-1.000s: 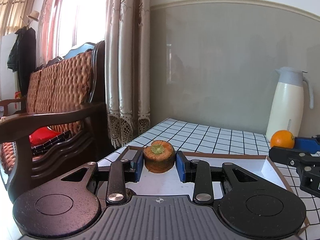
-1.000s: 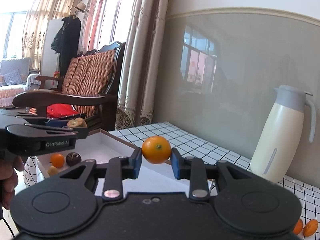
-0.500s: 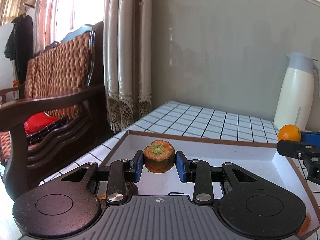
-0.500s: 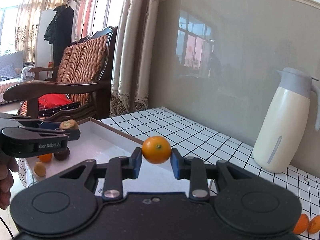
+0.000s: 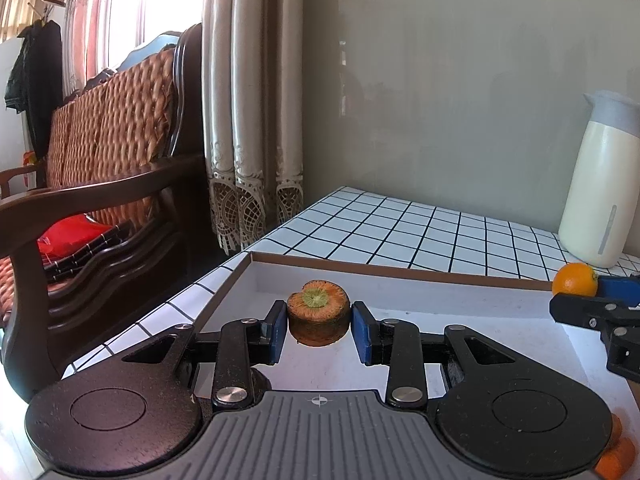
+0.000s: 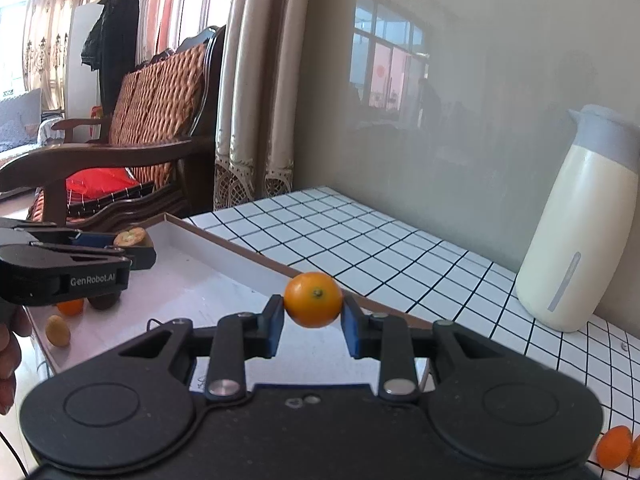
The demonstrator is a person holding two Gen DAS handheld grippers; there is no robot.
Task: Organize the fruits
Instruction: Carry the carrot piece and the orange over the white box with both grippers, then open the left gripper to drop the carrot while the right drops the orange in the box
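So the left gripper [image 5: 319,330] is clamped on a stubby carrot chunk [image 5: 318,312], cut face with the green core pointing up, short axis upright, held over the white tray [image 5: 460,312]. Right gripper [image 6: 313,322] squeezes a small orange [image 6: 313,299], stem dimple facing the camera. Left of its fingers, a kumquat [image 6: 58,331], another orange fruit [image 6: 71,306] and a dark round fruit [image 6: 103,300] lie in the tray. Farther right stands a cream thermos jug [image 6: 580,232].

Both claws, left [image 5: 319,330] and right [image 6: 313,330], advanced over tray [image 5: 400,280].
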